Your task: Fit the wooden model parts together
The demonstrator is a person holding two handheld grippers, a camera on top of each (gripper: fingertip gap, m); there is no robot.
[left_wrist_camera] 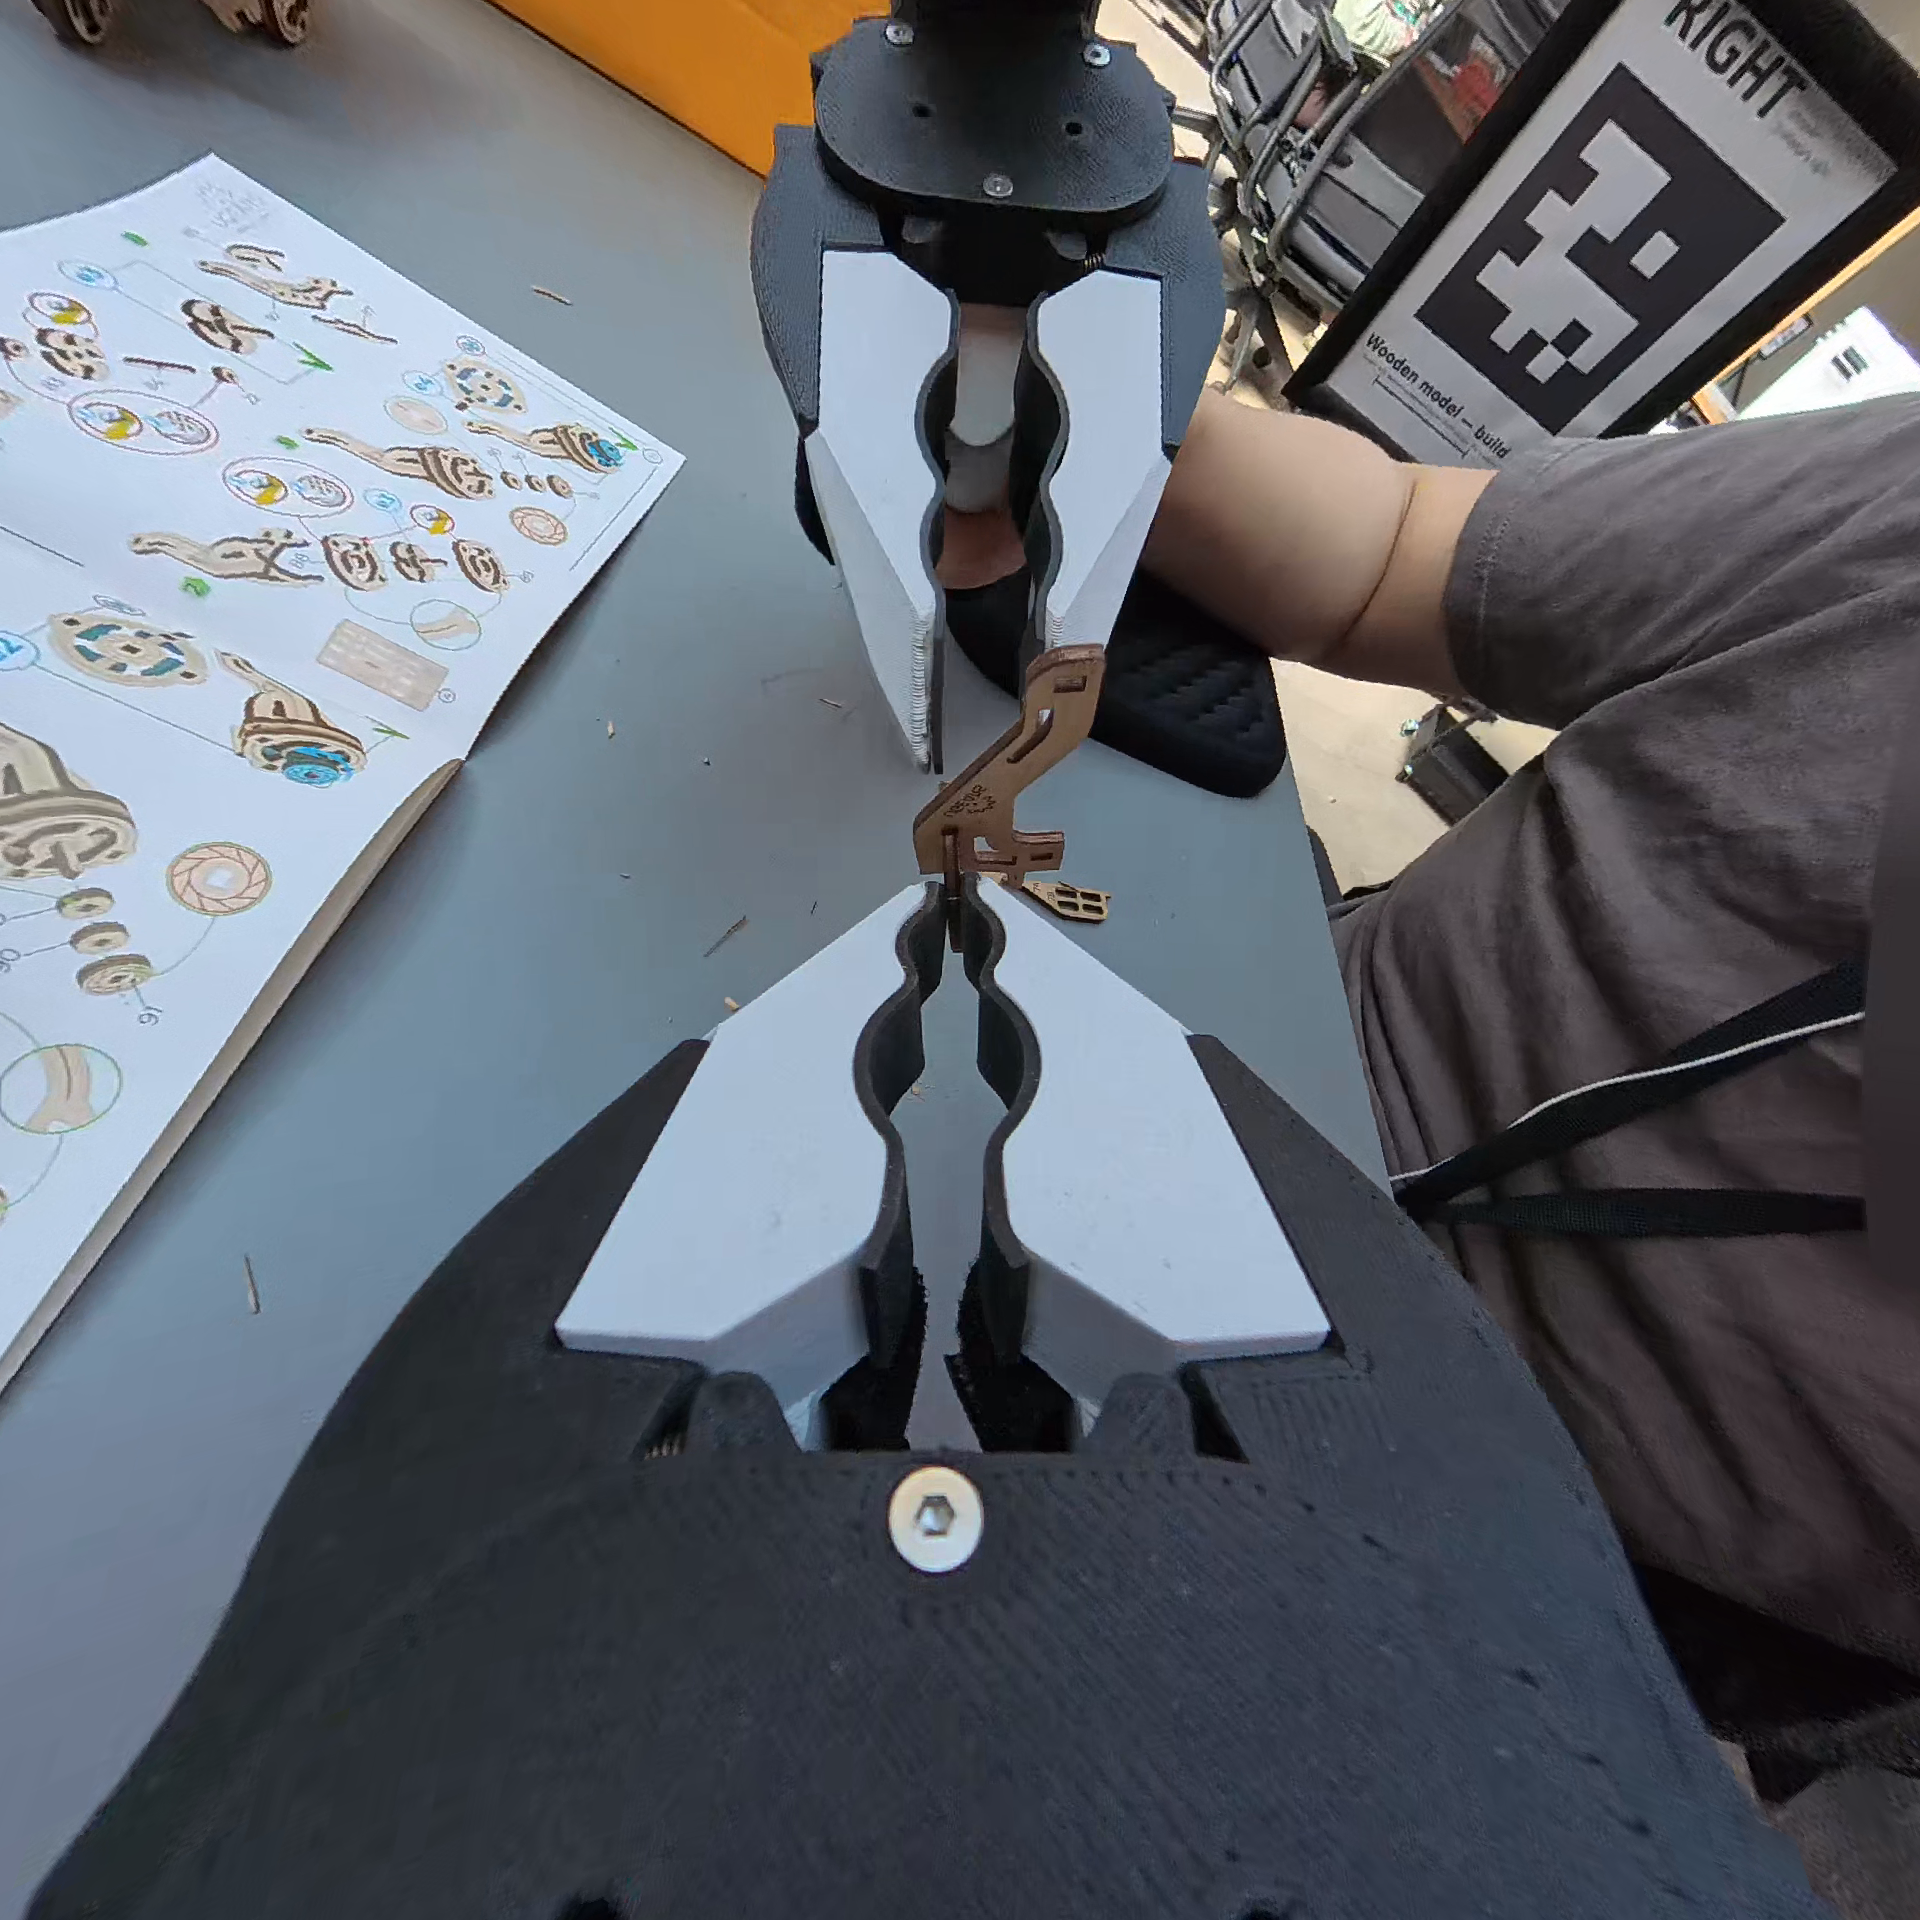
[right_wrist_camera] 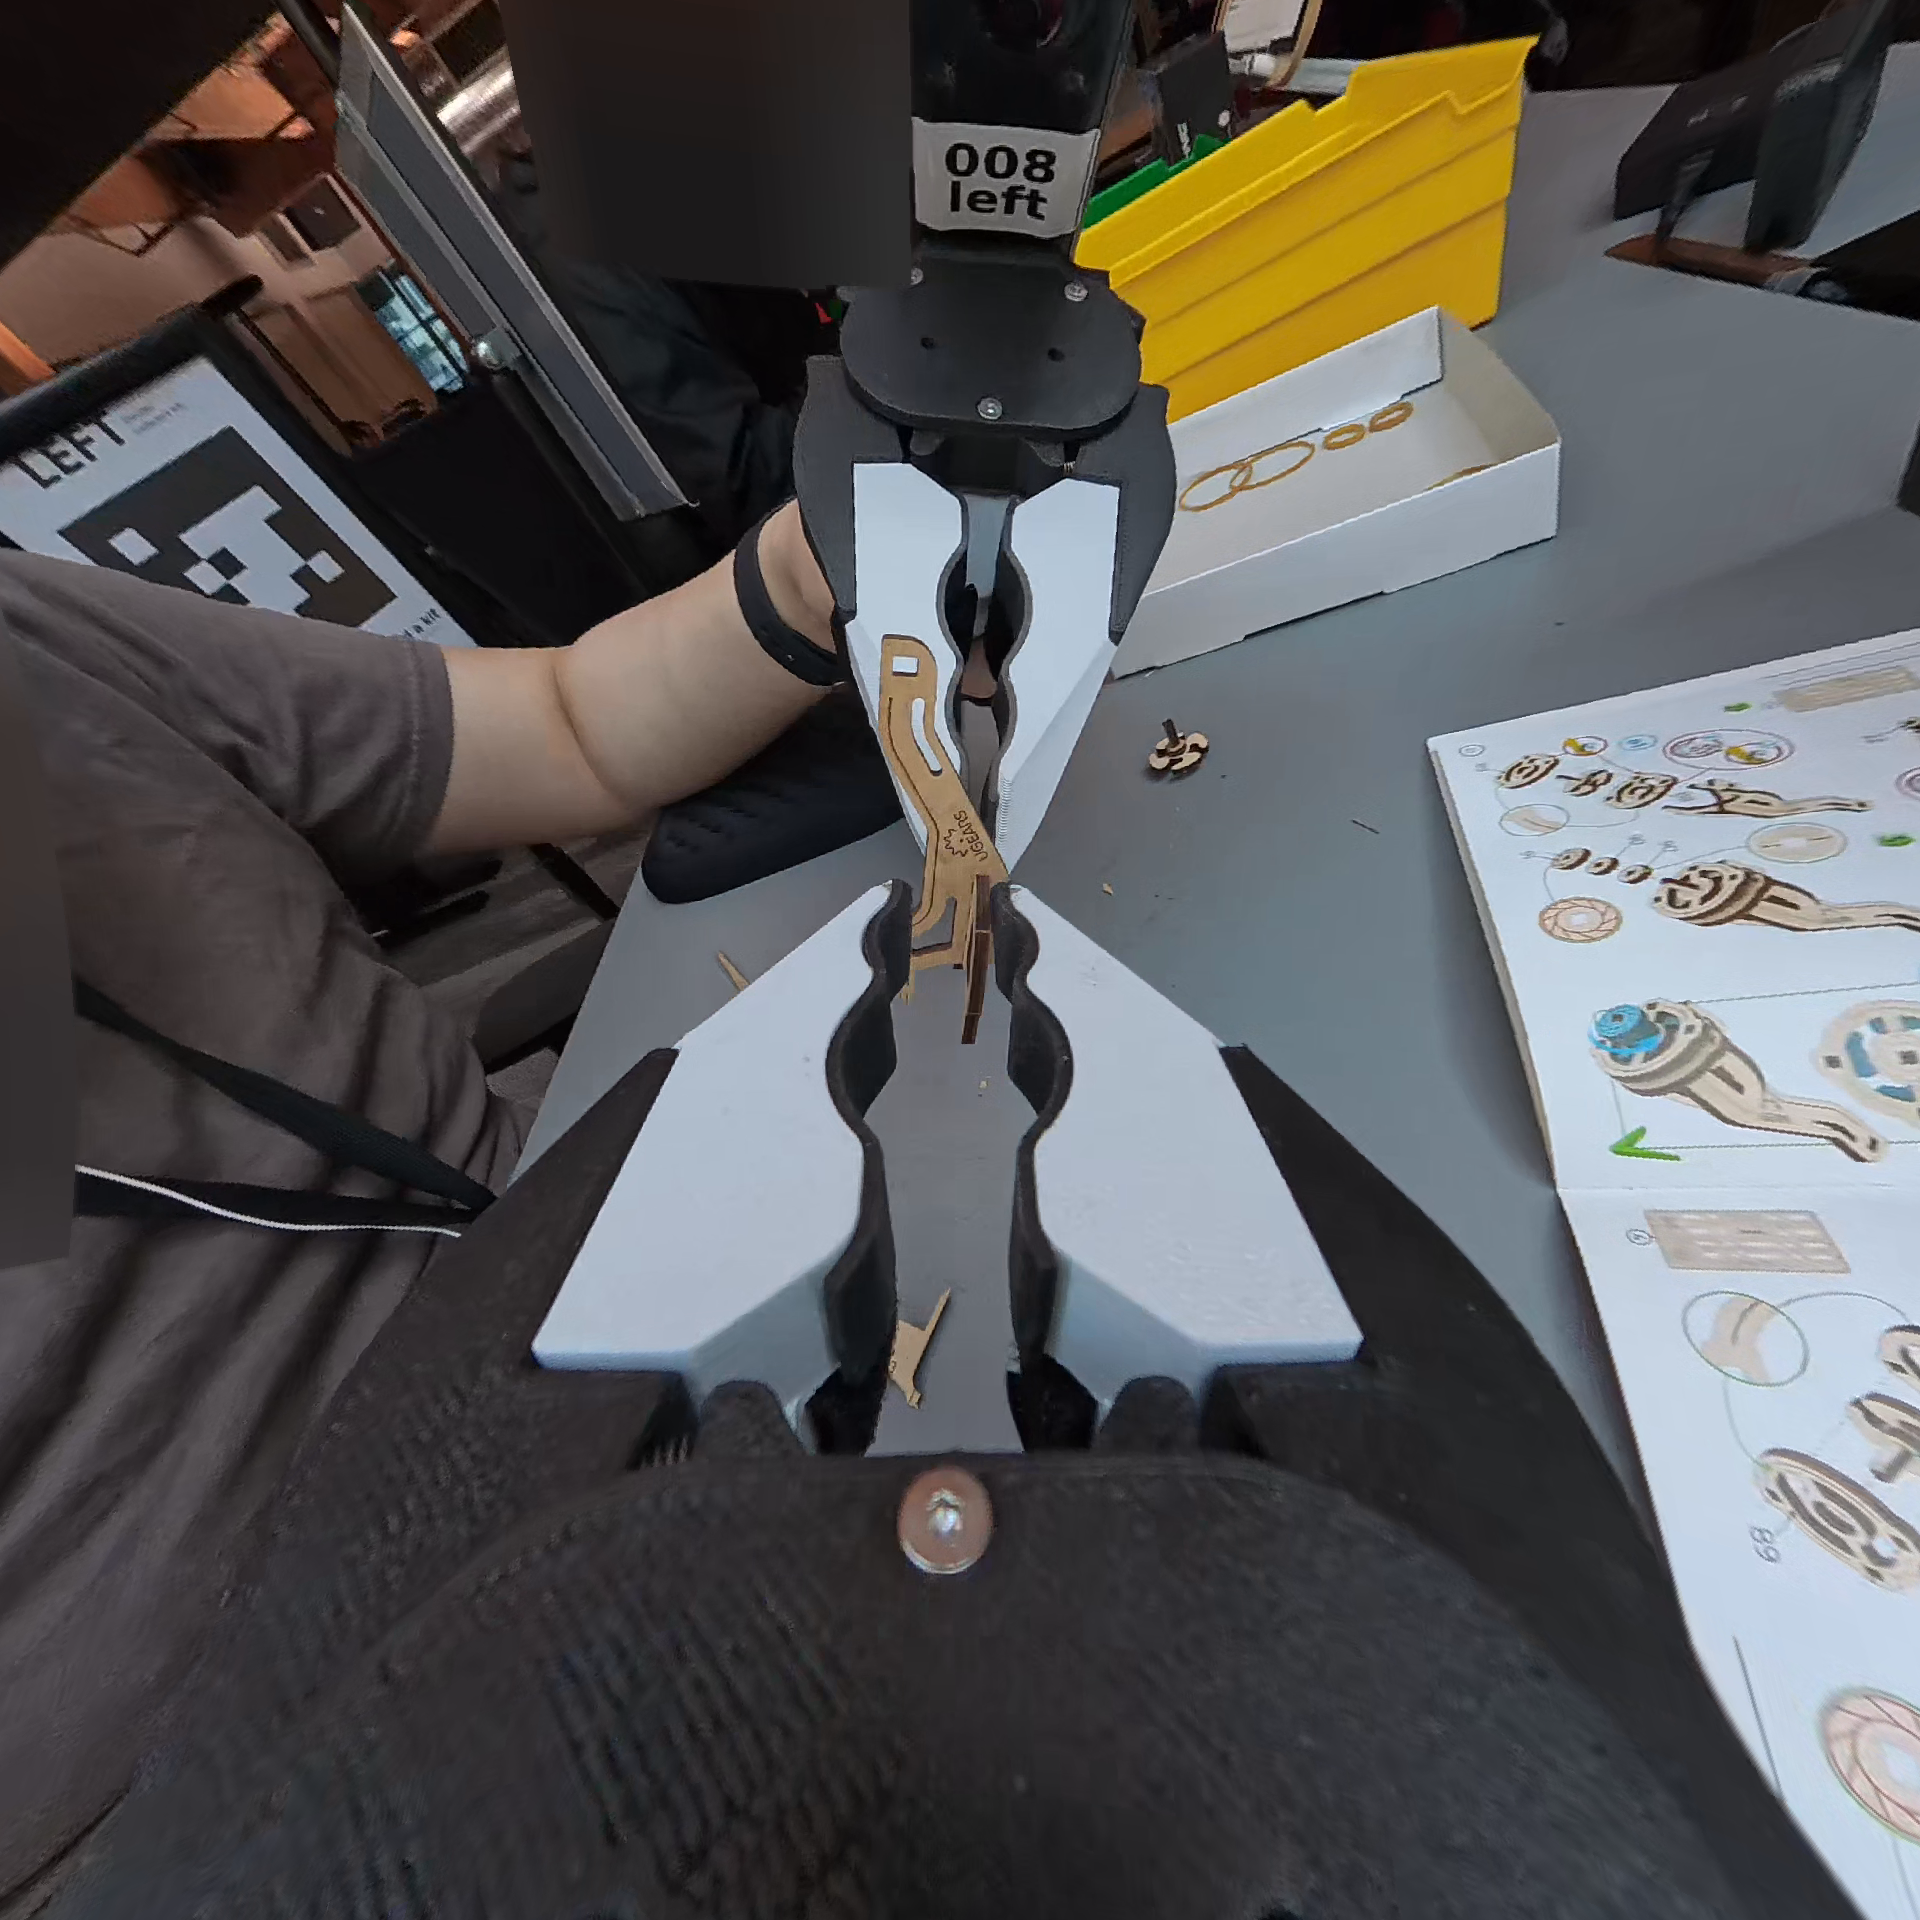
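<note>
Right now the left gripper [left_wrist_camera: 951, 894] is pinched nearly closed on a thin wooden tab [left_wrist_camera: 952, 914], edge-on between its tips, and that tab is slotted into the lower end of the curved wooden arm piece [left_wrist_camera: 1013, 769], which rises toward one o'clock. Straight across at twelve, the right gripper [left_wrist_camera: 987, 707] faces it with its fingers a narrow gap apart; from its own camera the right gripper [right_wrist_camera: 940, 904] brackets the joint, the tab [right_wrist_camera: 974, 971] hanging down by its right finger, the arm piece [right_wrist_camera: 930, 790] running up toward eleven, but whether the tips actually bite the wood I cannot tell. To seat this well, I'd say keep the tab square to the slot and press along its length, not sideways, because thin ply will likely snap if twisted. Out at nine o'clock lies the open instruction booklet [left_wrist_camera: 312, 582] on the grey table [left_wrist_camera: 582, 1039]; a small loose wooden part [left_wrist_camera: 1070, 899] sits just beyond the left tips at two o'clock. Farther off, a white tray [right_wrist_camera: 1351, 561] with wooden rings and a yellow bin [right_wrist_camera: 1320, 218] stand well clear. Nothing blocks the joint; only the person's forearm [left_wrist_camera: 1299, 540] and a black pad [left_wrist_camera: 1195, 707] crowd the table edge.
</note>
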